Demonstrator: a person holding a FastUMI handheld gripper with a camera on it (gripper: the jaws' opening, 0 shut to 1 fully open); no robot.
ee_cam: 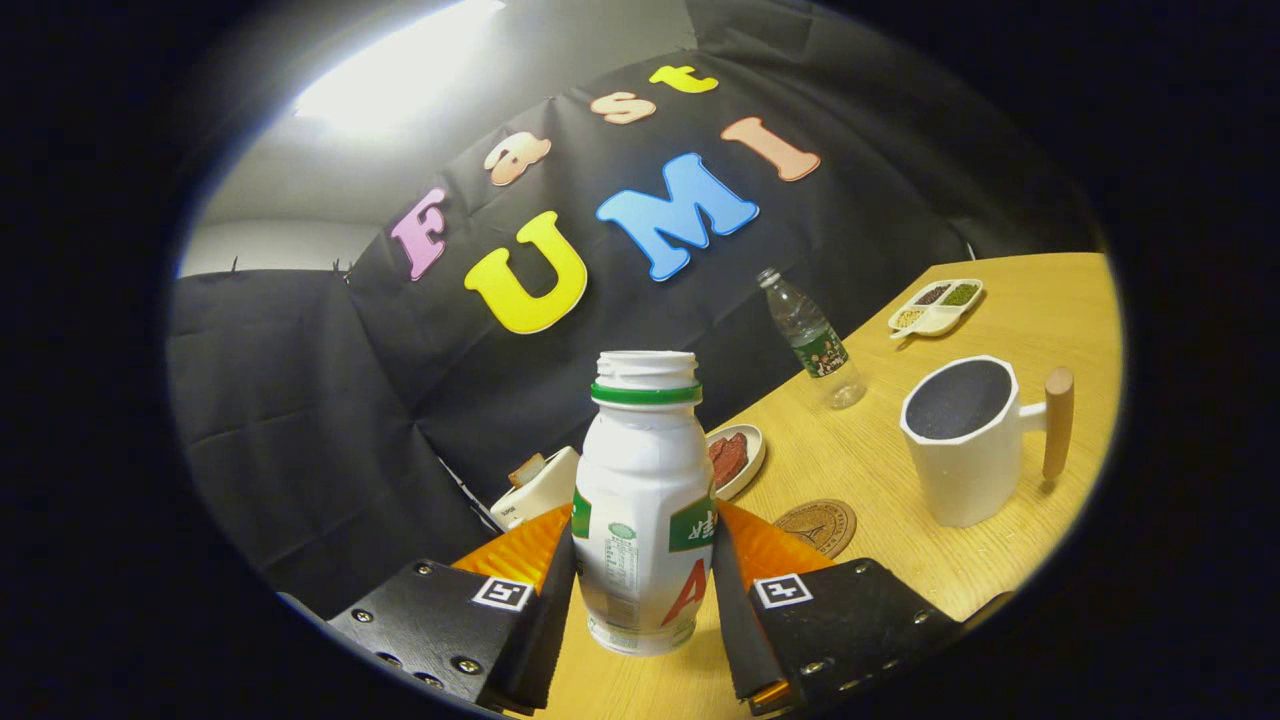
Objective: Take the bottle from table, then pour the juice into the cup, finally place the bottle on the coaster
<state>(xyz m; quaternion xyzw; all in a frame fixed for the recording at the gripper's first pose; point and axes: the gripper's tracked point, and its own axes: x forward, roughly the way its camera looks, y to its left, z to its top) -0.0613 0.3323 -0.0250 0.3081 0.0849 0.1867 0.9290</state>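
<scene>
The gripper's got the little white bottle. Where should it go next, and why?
Probably carry the white bottle over to the white cup and tip it there. The gripper has both fingers pressed on the bottle's sides, its cap is off, and the cup sits open beyond the fingers, past the round coaster.

The place is a staged recording booth got up as a dining corner: black cloth wall hung behind a light wooden bench, which carries household tableware, namely a white mug, a snack tray and a small plate of food.
</scene>
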